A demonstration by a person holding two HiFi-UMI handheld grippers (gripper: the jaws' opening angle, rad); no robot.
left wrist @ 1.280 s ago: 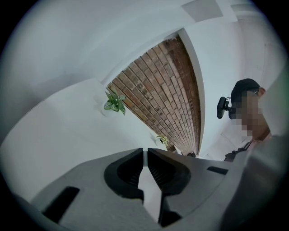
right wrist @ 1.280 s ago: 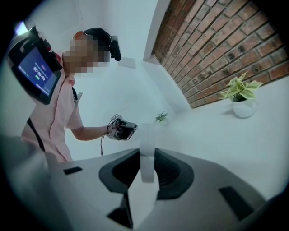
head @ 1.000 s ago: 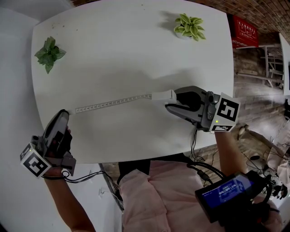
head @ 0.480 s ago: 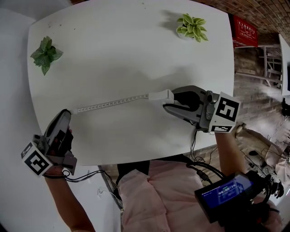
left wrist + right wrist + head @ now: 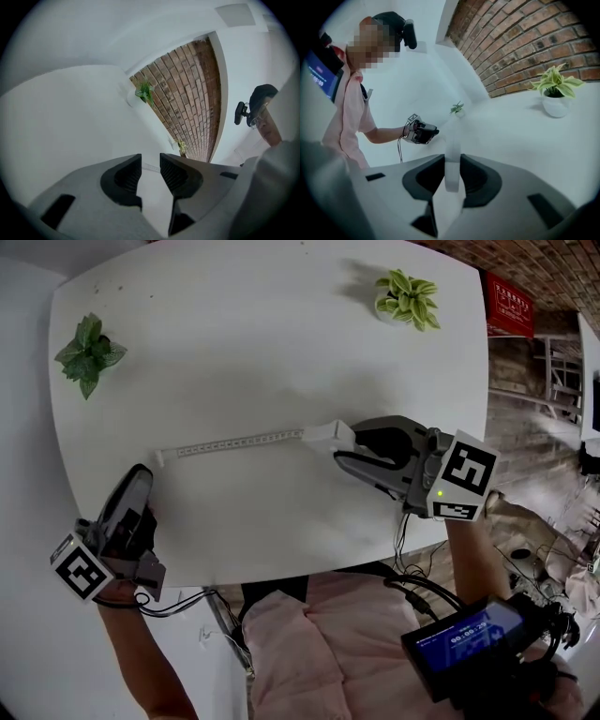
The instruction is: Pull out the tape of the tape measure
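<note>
White table [image 5: 281, 324] with rounded corners, seen from above; brick wall and cluttered floor past its right edge, mostly cut off. Small potted plant [image 5: 86, 341] near the far left corner, a variegated one [image 5: 408, 296] near the far right.

Right gripper [image 5: 354, 444] clamped on a white tape measure case [image 5: 328, 436], pads pressing both its sides. Case largely covered by the jaws in the right gripper view [image 5: 452, 173], only a narrow white face showing.

Tape [image 5: 234, 442] pulled out and lying flat across the table toward the left, markings too small to read. Tape end [image 5: 159, 457] loose on the table, just beyond the left gripper [image 5: 139, 486] and not touching it.

Left gripper jaws apart, just now opening, only bare tabletop between them [image 5: 150, 164]. Beyond the pads, a faint thin strip, hard to make out.
</note>
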